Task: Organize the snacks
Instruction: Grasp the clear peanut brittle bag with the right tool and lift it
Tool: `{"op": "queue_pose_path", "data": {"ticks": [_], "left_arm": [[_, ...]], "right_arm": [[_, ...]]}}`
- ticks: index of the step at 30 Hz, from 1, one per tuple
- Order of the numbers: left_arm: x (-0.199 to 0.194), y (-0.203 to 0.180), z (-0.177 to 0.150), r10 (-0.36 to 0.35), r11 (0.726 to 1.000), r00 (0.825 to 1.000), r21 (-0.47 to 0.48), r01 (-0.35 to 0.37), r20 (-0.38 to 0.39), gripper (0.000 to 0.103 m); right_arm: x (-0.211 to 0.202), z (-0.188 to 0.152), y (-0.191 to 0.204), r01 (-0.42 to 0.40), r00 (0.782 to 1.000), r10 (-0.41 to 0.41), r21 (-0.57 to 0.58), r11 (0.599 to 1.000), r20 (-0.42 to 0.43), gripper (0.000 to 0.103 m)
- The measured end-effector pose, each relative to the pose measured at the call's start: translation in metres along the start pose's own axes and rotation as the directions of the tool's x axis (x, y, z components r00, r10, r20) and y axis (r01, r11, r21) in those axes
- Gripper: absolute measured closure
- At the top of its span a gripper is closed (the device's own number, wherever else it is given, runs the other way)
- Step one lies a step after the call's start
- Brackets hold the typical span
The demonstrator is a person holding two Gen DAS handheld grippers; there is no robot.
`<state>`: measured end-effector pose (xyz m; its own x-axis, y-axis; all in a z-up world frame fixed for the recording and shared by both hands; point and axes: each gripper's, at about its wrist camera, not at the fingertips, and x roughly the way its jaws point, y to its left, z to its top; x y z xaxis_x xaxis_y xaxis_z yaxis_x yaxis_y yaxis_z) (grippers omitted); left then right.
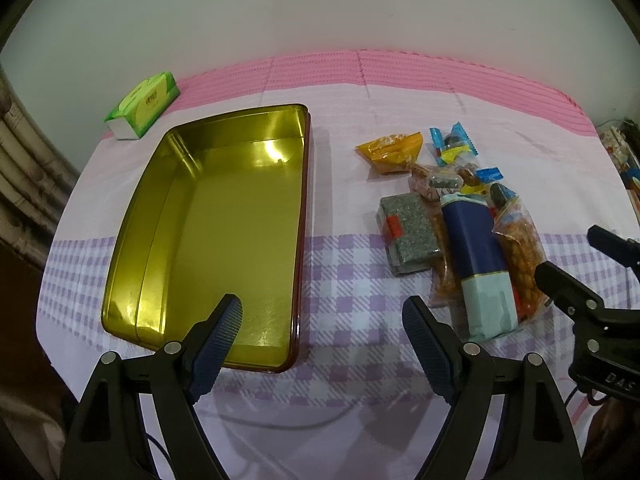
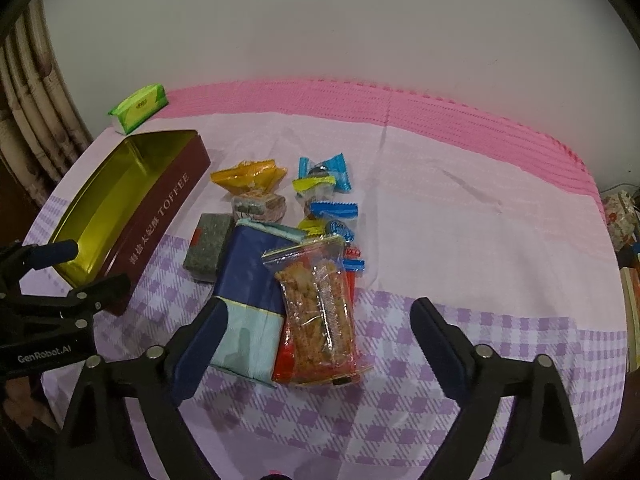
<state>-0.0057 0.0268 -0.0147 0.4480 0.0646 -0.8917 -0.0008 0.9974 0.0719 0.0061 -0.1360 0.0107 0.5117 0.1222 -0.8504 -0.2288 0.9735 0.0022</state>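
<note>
An open gold-lined tin [image 1: 224, 220] with a dark red "TOFFEE" wall [image 2: 160, 216] lies at the left and holds nothing. To its right is a heap of snacks: a blue and pale box [image 2: 252, 264], a clear bag of orange crackers [image 2: 316, 280], a grey-green block [image 1: 408, 232], an orange packet [image 1: 394, 150] and blue-wrapped candies [image 1: 454, 142]. My left gripper [image 1: 322, 314] is open over the tin's near right corner, nothing between its fingers. My right gripper [image 2: 320, 312] is open, straddling the near ends of the box and cracker bag without pressing them.
A green tissue pack [image 1: 144, 104] sits at the back left beside the wall. A pink and lilac checked cloth [image 2: 460, 240] covers the table. Curtains hang at the left edge and clutter shows past the right edge.
</note>
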Motion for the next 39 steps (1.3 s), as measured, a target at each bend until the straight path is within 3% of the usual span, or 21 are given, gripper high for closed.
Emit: {"op": "queue_pose_path", "data": {"ticks": [5,12,23,27,32,39], "left_arm": [[0.001,0.0,0.0,0.001,1.0,1.0,0.001,-0.001,0.0,0.02],[0.003,-0.003,0.0,0.008,1.0,1.0,0.016,-0.008,-0.002,0.021],[0.006,-0.02,0.003,0.025,0.998,1.0,0.057,-0.024,-0.015,0.021],[0.006,-0.024,0.004,0.024,0.998,0.999,0.064,-0.023,-0.021,0.021],[0.007,-0.031,0.005,0.0,0.997,0.999,0.072,0.003,-0.033,0.021],[0.008,-0.05,0.01,-0.064,0.994,0.997,0.09,0.067,-0.045,0.021]], "right_arm": [[0.013,-0.001,0.0,-0.029,0.999,0.029,-0.017,0.999,-0.04,0.033],[0.03,-0.001,-0.011,-0.052,0.996,0.051,-0.01,0.999,-0.073,0.039],[0.054,-0.003,-0.024,-0.141,0.982,0.145,0.04,0.989,-0.12,0.06],[0.055,-0.005,-0.027,-0.158,0.98,0.163,0.056,0.986,-0.11,0.063],[0.046,-0.01,-0.035,-0.134,0.986,0.141,0.077,0.988,-0.089,0.064],[0.043,-0.018,-0.061,-0.009,0.994,0.021,0.109,0.994,-0.106,0.064]]}}
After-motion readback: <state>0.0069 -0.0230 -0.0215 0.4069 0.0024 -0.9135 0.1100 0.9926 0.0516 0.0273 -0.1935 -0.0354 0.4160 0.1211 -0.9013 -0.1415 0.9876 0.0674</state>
